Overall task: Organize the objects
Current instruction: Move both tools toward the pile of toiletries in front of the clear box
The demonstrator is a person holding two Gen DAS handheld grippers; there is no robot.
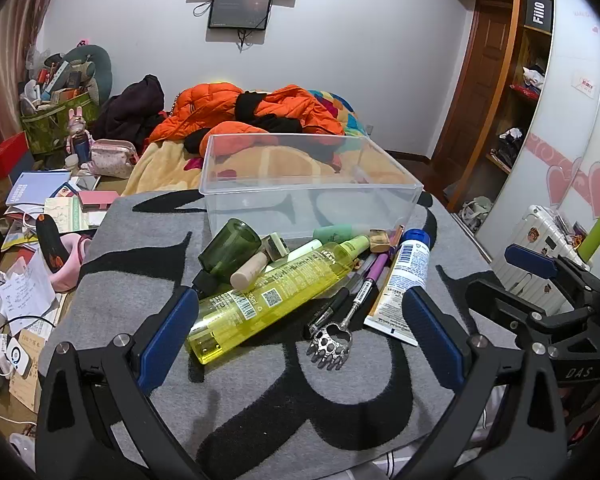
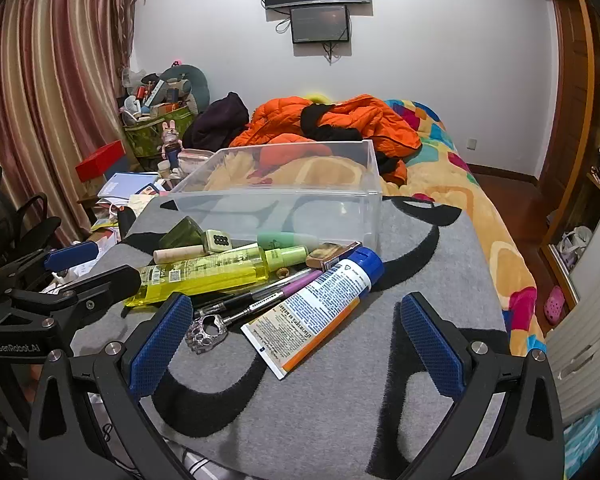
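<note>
Both hand-held grippers spread wide and holding nothing: left hand-held gripper [image 1: 296, 322] poised over the near end of the pile, right hand-held gripper [image 2: 296, 338] poised just beside it with the tube between its fingers' line of sight

Nothing sorted yet, by the look of it; whole job ahead. Largest to smallest:

Bed [image 2: 496, 216] under everything, with a grey and black blanket [image 2: 340, 400] serving as the work surface

Clear plastic bin [image 1: 312, 200] standing upright at the far side of the blanket, nothing visible inside, presumably the place for the loose things

Yellow bottle [image 1: 268, 296] lying on its side in front of the bin, cap end toward the left gripper

White tube with a blue cap [image 2: 316, 308] lying flat, nearest the right gripper

Dark green jar [image 1: 230, 250] tipped on its side, touching a beige stick [image 1: 250, 272]

Pale green bottle [image 2: 288, 240] lying against the bin's front wall

Metal back scratcher [image 1: 332, 344], claw end toward the cameras, alongside a purple pen [image 1: 374, 272]

Small brown piece [image 2: 330, 254] by the tube's cap, too unclear to name

All of these still outside the bin, heaped touching one another; every one left to move
</note>
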